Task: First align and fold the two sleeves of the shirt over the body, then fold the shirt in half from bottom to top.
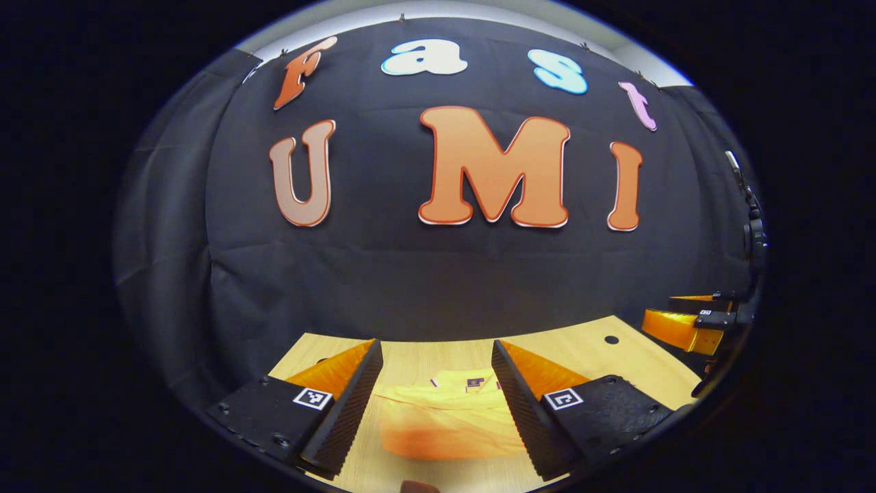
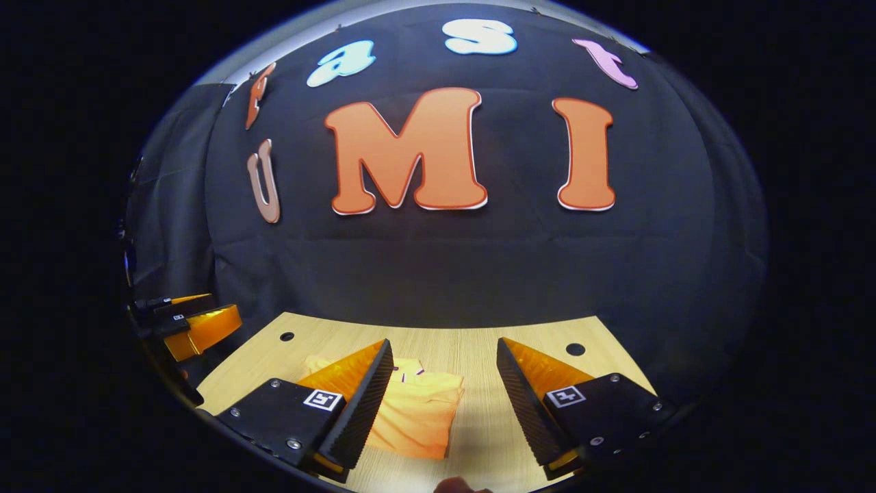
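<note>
Below, folded shirt (image 1: 448, 418) lies on wooden table (image 1: 602, 356) before black cloth wall (image 1: 438, 274)

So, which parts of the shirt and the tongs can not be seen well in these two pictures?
- Shirt, left gripper view: its sides are hidden behind the left tongs, and its near part is blurred.
- Shirt, right gripper view: the left part is covered by a finger of the right tongs.
- Small marks at the collar: too small to read.
- Right tongs at the left gripper view's edge: cut off there, so their gap is unclear.
</note>
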Available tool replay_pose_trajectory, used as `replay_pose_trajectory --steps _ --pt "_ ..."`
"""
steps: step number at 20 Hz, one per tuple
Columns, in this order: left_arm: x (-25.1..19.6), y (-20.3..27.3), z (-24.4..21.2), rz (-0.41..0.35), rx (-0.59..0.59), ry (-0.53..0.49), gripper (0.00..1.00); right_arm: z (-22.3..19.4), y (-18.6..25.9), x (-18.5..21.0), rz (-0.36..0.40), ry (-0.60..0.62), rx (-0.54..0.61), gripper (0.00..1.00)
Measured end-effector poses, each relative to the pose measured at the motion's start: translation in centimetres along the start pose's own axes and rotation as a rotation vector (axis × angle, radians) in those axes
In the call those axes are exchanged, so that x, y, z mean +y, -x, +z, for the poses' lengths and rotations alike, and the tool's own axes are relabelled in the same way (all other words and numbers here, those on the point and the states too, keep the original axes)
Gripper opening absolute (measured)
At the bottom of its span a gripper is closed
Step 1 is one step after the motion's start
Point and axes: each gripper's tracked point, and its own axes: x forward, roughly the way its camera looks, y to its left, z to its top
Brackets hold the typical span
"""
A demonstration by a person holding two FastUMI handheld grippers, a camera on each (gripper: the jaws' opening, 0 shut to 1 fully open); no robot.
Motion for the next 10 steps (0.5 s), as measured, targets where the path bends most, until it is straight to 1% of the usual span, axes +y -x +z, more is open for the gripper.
replay_pose_trajectory --steps 2,7,10 --pt "-1.3 2.2 0.7 -0.002 -0.035 -0.002 0.96 1.1 1.7 0.2 -0.001 0.041 -0.051 0.93" --pt "-2.8 7.5 2.9 0.022 -0.141 -0.015 0.96 2.8 5.6 1.9 0.035 0.112 -0.18 0.92" --pt "-3.3 9.8 2.3 0.042 -0.155 0.001 0.96 2.8 7.4 2.2 0.049 0.148 -0.223 0.94"
